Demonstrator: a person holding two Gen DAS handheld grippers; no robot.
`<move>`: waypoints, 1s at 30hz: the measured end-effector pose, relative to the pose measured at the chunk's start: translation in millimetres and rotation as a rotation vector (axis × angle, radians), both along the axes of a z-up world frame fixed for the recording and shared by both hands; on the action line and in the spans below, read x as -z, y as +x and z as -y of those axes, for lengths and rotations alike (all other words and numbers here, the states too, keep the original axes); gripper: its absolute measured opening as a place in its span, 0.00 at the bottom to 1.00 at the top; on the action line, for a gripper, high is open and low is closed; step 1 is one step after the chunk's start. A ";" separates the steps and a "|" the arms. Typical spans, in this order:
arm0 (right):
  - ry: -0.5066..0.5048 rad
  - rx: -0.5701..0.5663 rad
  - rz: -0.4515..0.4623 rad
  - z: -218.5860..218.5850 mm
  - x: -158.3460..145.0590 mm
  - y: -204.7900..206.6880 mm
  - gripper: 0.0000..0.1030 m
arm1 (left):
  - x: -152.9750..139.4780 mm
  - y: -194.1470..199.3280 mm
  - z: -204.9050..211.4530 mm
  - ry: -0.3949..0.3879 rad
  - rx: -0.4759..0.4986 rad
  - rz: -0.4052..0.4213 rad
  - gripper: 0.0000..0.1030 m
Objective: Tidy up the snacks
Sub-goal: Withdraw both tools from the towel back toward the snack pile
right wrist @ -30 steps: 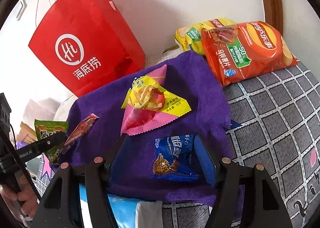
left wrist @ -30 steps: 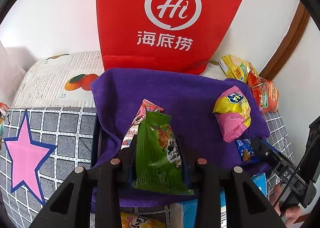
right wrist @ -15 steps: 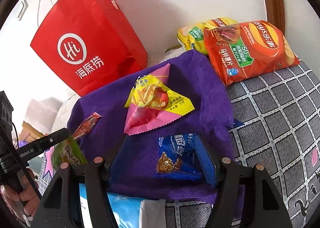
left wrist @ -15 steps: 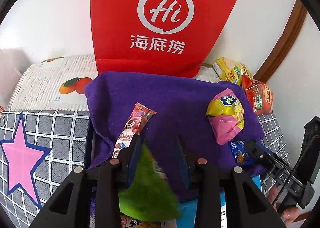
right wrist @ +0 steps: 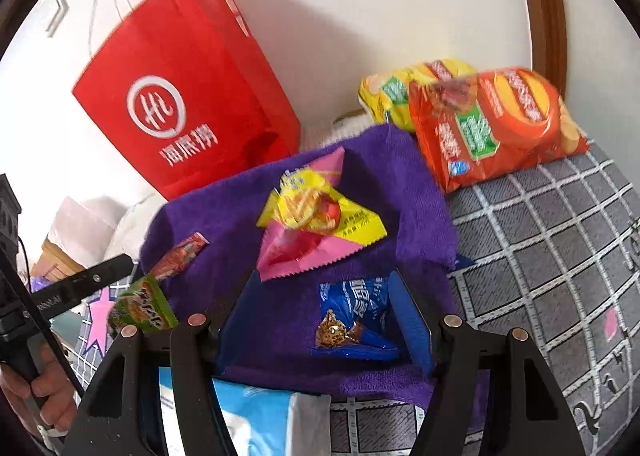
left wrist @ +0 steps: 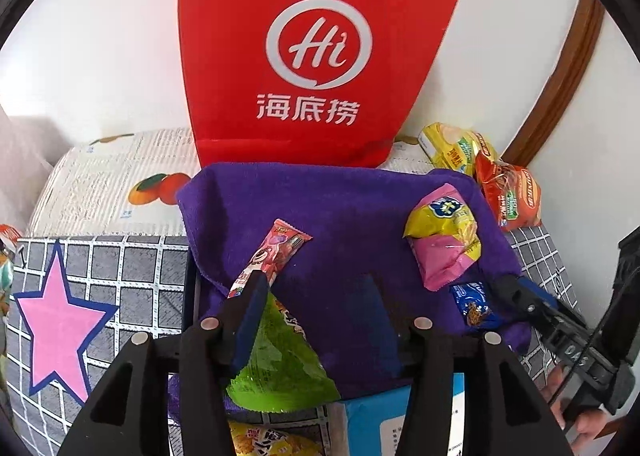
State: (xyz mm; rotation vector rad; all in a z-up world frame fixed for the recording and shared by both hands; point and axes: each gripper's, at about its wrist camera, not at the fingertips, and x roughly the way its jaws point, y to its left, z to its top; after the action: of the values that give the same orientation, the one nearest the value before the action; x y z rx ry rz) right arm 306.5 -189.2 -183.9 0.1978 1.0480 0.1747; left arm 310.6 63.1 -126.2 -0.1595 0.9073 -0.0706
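Spreading apart, the left gripper [left wrist: 316, 296] has its jaws opening over the green snack packet [left wrist: 276, 360], which lies loose at the purple towel's [left wrist: 352, 207] near edge, apparently being set down there among the sorted snacks. The right gripper [right wrist: 328, 316] straddles the blue packet [right wrist: 352, 320], jaws parted, pads seemingly not pressing it, likely poised to grab it.

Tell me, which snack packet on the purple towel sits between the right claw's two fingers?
The small blue packet, at the near edge of the purple towel. The pink-and-yellow pouch lies farther back, and the long pink stick packet lies off to the left.
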 end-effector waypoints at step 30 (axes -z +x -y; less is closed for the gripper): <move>-0.206 0.039 -0.021 1.5 -48.1 -162.1 0.87 | -52.5 -103.7 -5.0 0.023 0.092 0.103 0.54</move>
State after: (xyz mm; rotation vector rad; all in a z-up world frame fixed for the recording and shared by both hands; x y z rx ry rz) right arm 144.4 -190.6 -135.8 0.0335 1.0748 0.0289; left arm 207.0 68.1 -73.7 -0.0924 0.8120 -0.1524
